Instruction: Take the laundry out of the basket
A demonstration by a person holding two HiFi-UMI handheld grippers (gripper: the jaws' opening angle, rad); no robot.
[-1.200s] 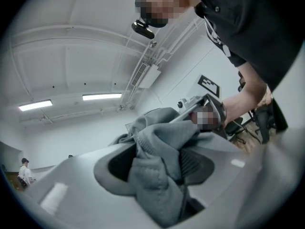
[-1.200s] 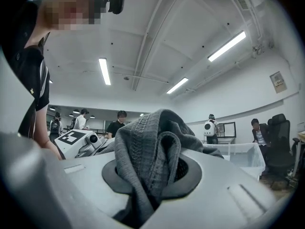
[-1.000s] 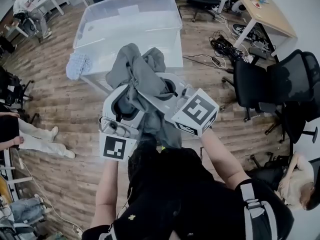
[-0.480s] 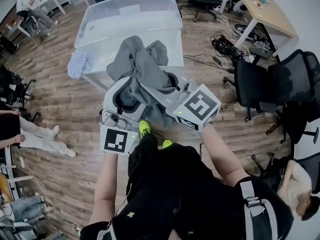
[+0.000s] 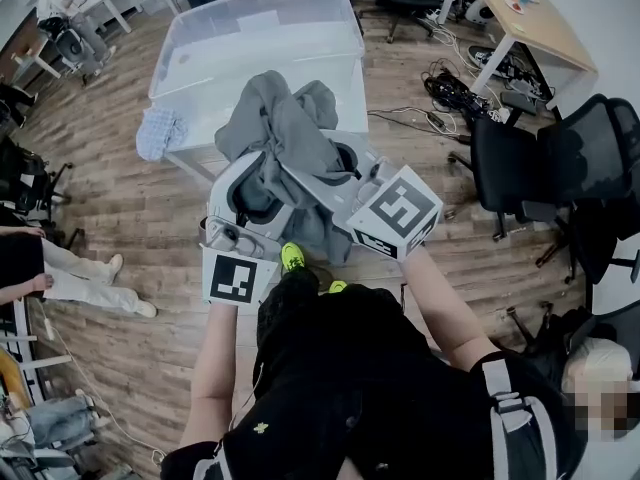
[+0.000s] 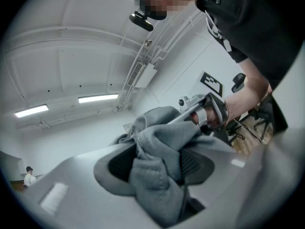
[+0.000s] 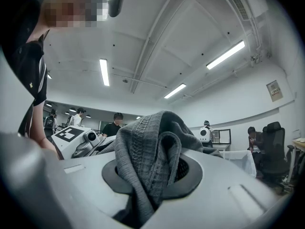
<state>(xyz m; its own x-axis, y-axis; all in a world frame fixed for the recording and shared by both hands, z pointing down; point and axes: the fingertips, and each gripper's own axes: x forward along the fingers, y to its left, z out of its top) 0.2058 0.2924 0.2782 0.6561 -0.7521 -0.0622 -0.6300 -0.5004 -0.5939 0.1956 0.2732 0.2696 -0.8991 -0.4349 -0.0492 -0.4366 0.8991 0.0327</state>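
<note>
Holding is confirmed at the left gripper (image 6: 157, 168), whose jaws are clamped on a thick fold of the grey garment (image 5: 285, 138). The garment is carried outside the clear basket (image 5: 200, 43), bunched between both tools on the near side of it. The right gripper (image 7: 152, 173) is pinched narrowly on a ribbed edge. It is judged that both grips should be held firm until the cloth is set down

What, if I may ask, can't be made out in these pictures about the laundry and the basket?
- Grey garment: its type; in every view it is bunched up in both sets of jaws.
- Basket: its near edge, head view, hidden behind the garment; whether anything is left inside is unclear.
- Checked cloth beside the basket: head view, too small to identify.
</note>
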